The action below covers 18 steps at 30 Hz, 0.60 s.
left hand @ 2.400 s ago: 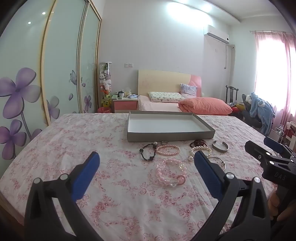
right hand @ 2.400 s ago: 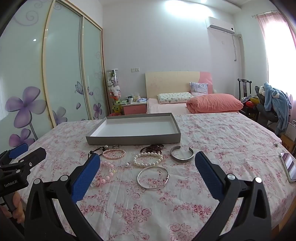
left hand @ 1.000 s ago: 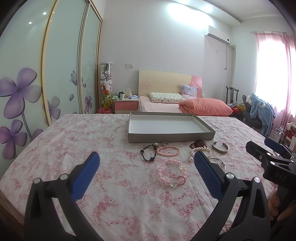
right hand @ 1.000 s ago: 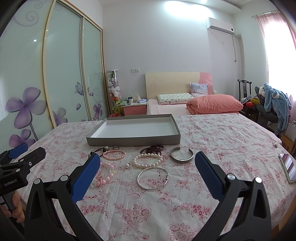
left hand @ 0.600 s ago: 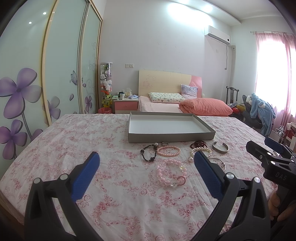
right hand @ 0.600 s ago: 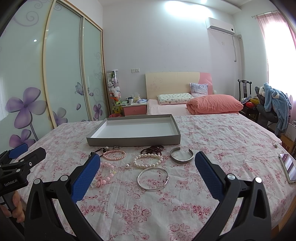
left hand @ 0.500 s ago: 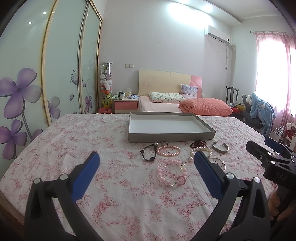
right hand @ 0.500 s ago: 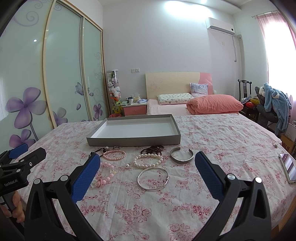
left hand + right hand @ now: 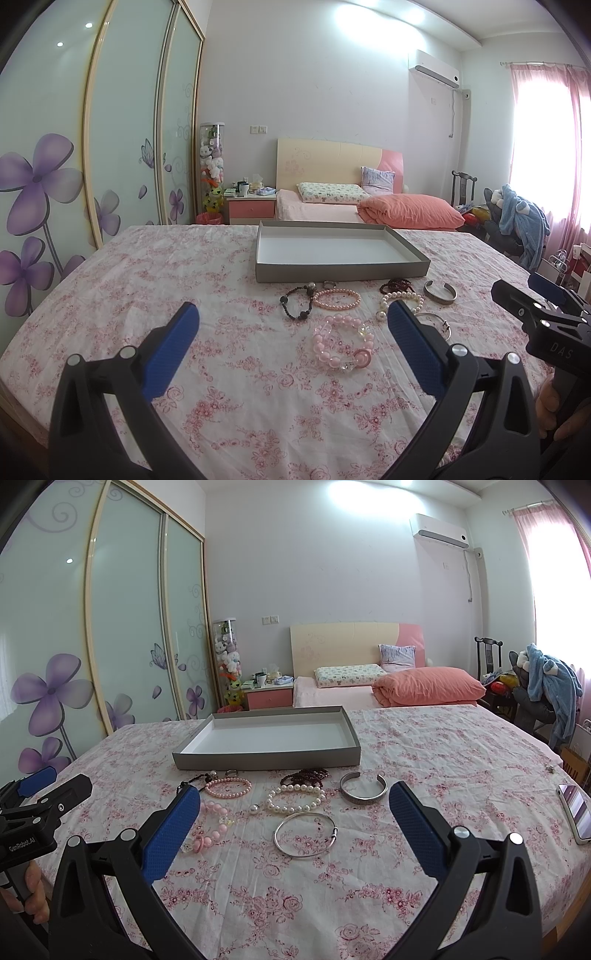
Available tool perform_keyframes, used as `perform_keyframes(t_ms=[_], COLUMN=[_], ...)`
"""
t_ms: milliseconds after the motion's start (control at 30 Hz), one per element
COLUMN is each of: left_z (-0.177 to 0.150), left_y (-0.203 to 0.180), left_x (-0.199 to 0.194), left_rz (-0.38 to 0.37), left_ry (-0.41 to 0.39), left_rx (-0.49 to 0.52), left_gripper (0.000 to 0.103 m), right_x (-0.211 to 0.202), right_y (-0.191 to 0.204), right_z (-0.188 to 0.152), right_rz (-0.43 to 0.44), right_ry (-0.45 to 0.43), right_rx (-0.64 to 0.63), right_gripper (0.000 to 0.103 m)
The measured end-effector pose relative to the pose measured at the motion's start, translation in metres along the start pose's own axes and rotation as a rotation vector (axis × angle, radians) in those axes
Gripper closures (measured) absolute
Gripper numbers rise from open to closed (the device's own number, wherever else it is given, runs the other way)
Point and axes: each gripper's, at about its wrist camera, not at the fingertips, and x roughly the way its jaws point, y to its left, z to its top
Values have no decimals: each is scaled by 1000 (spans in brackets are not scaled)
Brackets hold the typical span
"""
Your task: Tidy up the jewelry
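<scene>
Seven or so pieces of jewelry lie loose on a pink floral bedsheet, all just in front of a shallow grey tray with a white interior that holds nothing. Nearest the tray's front wall: a dark beaded bracelet, a small ring, a salmon-pink pearl bracelet, a dark red bead strand and an open silver cuff. One row closer to the cameras: a chunky pale-pink bead bracelet with clear beads, a white pearl bracelet with one loose pearl beside it, and a thin silver bangle with a clasp. A phone rests face-up at the sheet's right edge.

Legible writing: "GenRobot.AI" on the left gripper's body as seen from the right wrist view; "DAS" on the right gripper's body as seen from the left wrist view.

Left gripper and right gripper both hover low over the near part of the bed, level and pointing toward the tray, side by side; each has its blue-padded fingers spread wide with nothing between them. Part of the holding hand shows beneath the left gripper's handle.
</scene>
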Motion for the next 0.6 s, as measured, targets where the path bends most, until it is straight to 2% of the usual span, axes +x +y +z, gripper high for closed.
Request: perform_keyframes(t_ms=[333,600], left_z=[-4,-14], left_y=[1,3], left_x=[1,36], left_rz=[-7,-26], left_ry=[20,139], left_rx=[0,4], left_gripper=[4,4], right_x=[4,35], right_y=[-3,-12], right_z=[-3,-17], right_rz=[-7,-26], right_ry=[20,156], right_rx=[7,25], right_gripper=[2,2])
